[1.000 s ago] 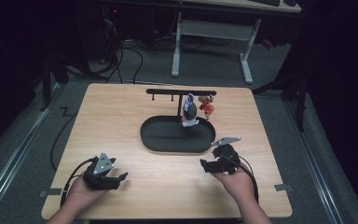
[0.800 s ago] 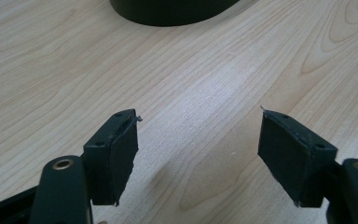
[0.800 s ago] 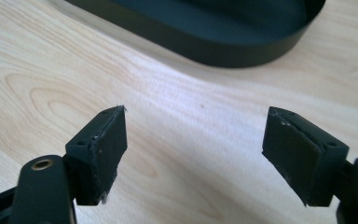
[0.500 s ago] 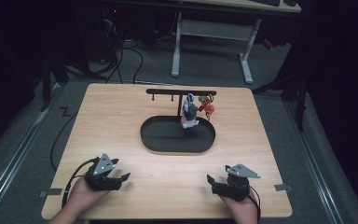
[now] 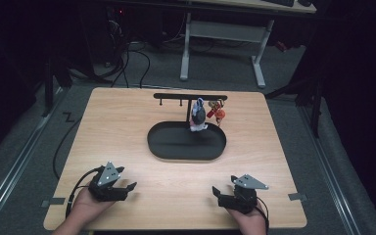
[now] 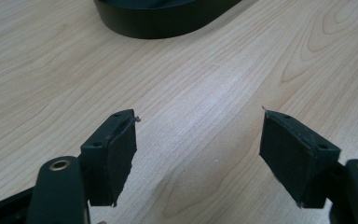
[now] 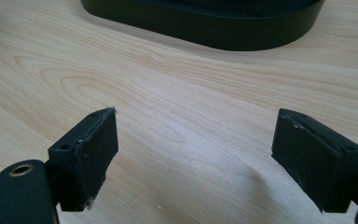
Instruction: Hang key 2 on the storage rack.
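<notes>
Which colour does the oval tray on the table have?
The oval tray is black, matching its stand; it shows best in the high view.

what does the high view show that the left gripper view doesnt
The high view alone takes in the black rack with key rings hanging from it, both hands, and the right gripper open near the table's front edge. The left gripper view alone gives a close look at the left gripper pads, open with nothing between them. Both show the wooden table and the black oval tray.
</notes>
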### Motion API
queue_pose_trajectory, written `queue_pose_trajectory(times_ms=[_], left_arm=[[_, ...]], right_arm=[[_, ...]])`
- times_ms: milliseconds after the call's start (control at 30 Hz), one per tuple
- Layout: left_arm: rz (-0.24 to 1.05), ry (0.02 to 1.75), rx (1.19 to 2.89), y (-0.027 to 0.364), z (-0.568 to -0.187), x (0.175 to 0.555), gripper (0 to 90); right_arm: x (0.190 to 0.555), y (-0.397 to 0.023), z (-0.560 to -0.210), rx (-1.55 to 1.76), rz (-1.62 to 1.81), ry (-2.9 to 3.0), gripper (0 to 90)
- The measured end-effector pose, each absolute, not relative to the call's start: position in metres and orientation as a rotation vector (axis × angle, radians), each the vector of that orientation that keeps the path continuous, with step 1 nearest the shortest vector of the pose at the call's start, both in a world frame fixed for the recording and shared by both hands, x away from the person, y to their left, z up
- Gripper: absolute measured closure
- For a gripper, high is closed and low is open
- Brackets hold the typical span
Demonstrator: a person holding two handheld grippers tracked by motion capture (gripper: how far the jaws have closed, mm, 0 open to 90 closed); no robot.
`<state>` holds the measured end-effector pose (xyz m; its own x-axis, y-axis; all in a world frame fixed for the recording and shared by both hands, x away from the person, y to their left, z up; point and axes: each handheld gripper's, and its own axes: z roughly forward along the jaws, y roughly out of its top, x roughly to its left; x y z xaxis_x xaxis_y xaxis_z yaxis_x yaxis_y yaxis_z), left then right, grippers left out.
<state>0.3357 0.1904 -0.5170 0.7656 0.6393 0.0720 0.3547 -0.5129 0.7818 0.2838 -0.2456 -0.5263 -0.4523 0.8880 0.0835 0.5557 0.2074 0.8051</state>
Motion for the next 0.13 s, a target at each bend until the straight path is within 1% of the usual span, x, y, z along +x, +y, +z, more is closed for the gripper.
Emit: queue_pose_trajectory(times_ms=[133], left_arm=[[0.456, 0.746, 2.152, 0.195, -0.5172, 0.3337, 26.9]], right_arm=[[0.2864, -0.2418, -0.5255, 1.353, 1.156, 2.102, 14.4]])
